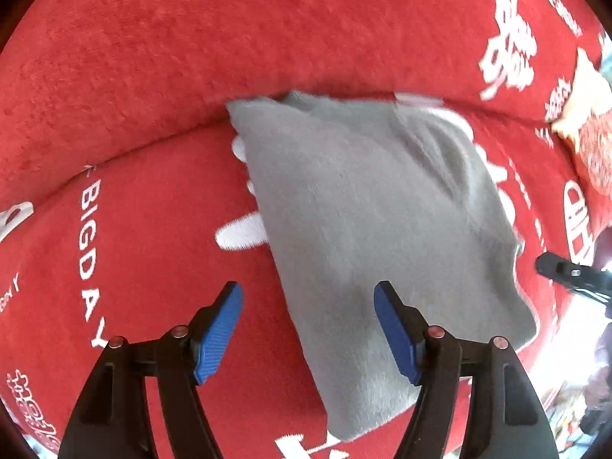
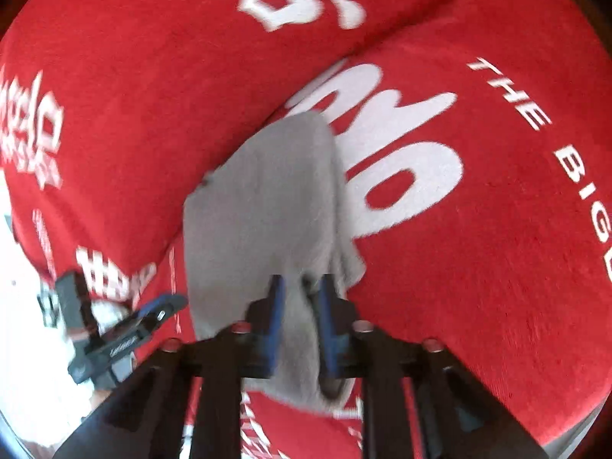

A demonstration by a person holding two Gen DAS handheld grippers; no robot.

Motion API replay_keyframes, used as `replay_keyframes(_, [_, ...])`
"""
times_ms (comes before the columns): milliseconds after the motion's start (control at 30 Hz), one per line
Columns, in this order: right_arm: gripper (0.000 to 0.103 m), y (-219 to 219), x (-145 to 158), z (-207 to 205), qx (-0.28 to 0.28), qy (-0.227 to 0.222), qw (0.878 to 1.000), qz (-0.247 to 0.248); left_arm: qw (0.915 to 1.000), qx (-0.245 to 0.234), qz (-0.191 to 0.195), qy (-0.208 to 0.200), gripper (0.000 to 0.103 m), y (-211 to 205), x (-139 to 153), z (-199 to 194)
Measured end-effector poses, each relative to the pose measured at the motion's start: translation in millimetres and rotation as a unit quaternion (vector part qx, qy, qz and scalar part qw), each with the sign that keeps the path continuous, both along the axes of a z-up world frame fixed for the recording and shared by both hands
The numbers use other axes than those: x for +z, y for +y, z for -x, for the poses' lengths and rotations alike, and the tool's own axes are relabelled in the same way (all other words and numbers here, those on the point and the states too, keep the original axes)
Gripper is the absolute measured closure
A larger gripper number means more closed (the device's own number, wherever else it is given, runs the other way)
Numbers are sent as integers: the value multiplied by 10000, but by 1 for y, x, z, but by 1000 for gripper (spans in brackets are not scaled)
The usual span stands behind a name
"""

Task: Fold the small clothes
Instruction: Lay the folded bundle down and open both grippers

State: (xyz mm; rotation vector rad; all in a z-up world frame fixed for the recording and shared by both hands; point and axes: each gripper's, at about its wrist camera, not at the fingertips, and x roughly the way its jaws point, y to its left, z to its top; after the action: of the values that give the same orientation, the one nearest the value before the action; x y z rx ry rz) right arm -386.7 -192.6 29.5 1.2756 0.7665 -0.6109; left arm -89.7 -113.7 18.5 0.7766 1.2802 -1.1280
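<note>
Grey garment [image 1: 367, 206] lying folded on the red cover [image 1: 153, 76], a plush fabric printed with white lettering [image 1: 90, 264] and large white characters [image 1: 508, 38]. Far edge of the garment tucked right against the crease where the flat seat of the cover meets its raised back part; near end reaching toward the camera in the left wrist view. Surface of the grey cloth fuzzy, with a soft ridge running down its right half.

Left tongs [image 1: 308, 329] spread wide apart, blue pads [image 1: 218, 332] facing each other, gripping nothing. Left pad over bare red cover just beside the garment's left edge, right pad over the grey cloth; contact with the fabric not clear from this view. Black tip of the other tool [image 1: 566, 271] showing at the right edge of the same view, near the garment's right side.

Right tongs [image 2: 300, 302] drawn close together and clamped on a pinched fold at the near end of the grey garment [image 2: 264, 206], cloth bunched between the blue pads [image 2: 276, 329] and hanging a little below them. Rest of the garment stretching away toward the crease in the cover, beside big white printed letters [image 2: 401, 176]. Left tool [image 2: 114, 336] visible low at the left, blurred. Cream and red patterned cushion [image 1: 585, 122] resting far to the right on the cover.
</note>
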Motion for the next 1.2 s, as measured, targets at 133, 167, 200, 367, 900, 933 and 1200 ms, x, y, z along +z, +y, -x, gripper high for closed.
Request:
replay_keyframes(133, [87, 26, 1, -25, 576, 146, 9982, 73, 9998, -92, -196, 7, 31, 20, -18, 13])
replay_keyframes(167, [87, 31, -4, -28, 679, 304, 9972, 90, 9996, -96, -263, 29, 31, 26, -24, 14])
replay_keyframes(200, [87, 34, -13, -30, 728, 525, 9959, 55, 9995, -91, -305, 67, 29, 30, -29, 14])
replay_keyframes(367, [101, 34, -55, -6, 332, 852, 9952, -358, 9992, -15, -359, 162, 21, 38, -34, 11])
replay_keyframes(900, [101, 39, -51, -5, 190, 1005, 9921, -723, 9986, -7, -497, 185, 21, 41, -28, 13])
replay_keyframes(933, [101, 38, -50, -7, 190, 1018, 9920, -717, 9985, 9, -506, 193, 21, 42, -29, 11])
replay_keyframes(1200, [96, 31, -43, 6, -23, 1256, 9900, -642, 9983, -25, -540, 198, 21, 43, -28, 10])
